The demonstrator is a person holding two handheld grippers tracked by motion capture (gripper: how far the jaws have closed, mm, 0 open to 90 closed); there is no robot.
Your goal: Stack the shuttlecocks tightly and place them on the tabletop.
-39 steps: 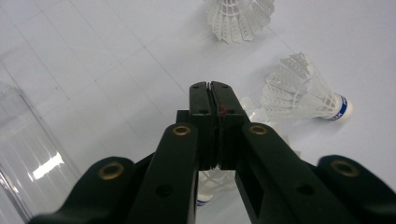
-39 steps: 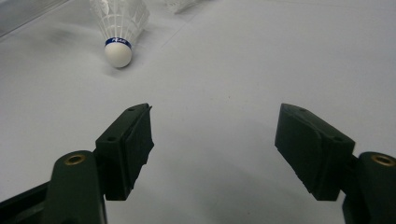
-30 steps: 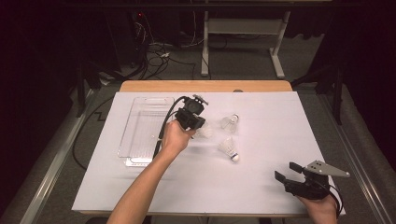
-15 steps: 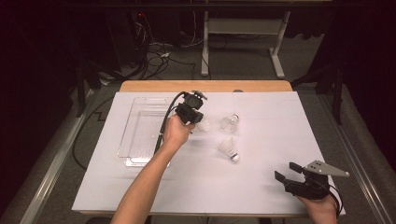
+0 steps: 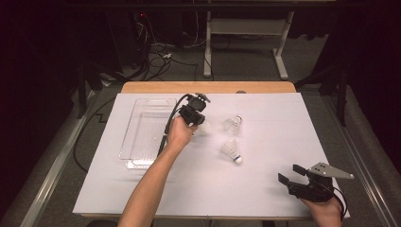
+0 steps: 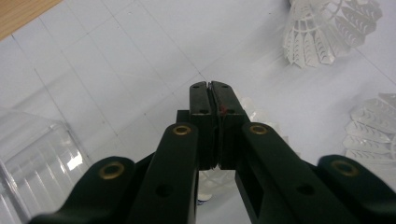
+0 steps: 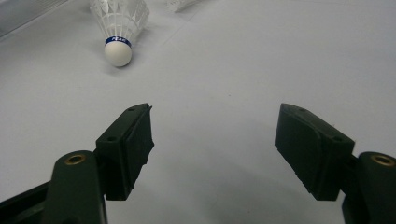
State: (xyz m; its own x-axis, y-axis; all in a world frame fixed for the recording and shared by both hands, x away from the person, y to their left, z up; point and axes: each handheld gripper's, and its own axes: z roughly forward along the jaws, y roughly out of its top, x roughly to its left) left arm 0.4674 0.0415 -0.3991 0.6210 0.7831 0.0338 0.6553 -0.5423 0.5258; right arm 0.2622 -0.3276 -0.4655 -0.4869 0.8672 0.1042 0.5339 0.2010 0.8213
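Shuttlecock (image 5: pixel 204 127) was clamped in the left gripper (image 5: pixel 193 115), just right of the clear tray (image 5: pixel 142 124); the left gripper view showed jaws pressed together over its feathers. Right gripper (image 5: pixel 294 176) stood spread wide, well apart from the tray.

The clear tray (image 5: pixel 142 137) lies at the table's (image 5: pixel 265 198) left. Just right of the tray sits one shuttlecock (image 5: pixel 204 128), two more well right of it: one (image 5: pixel 233 124) farther back, one (image 5: pixel 231 151) nearer the front
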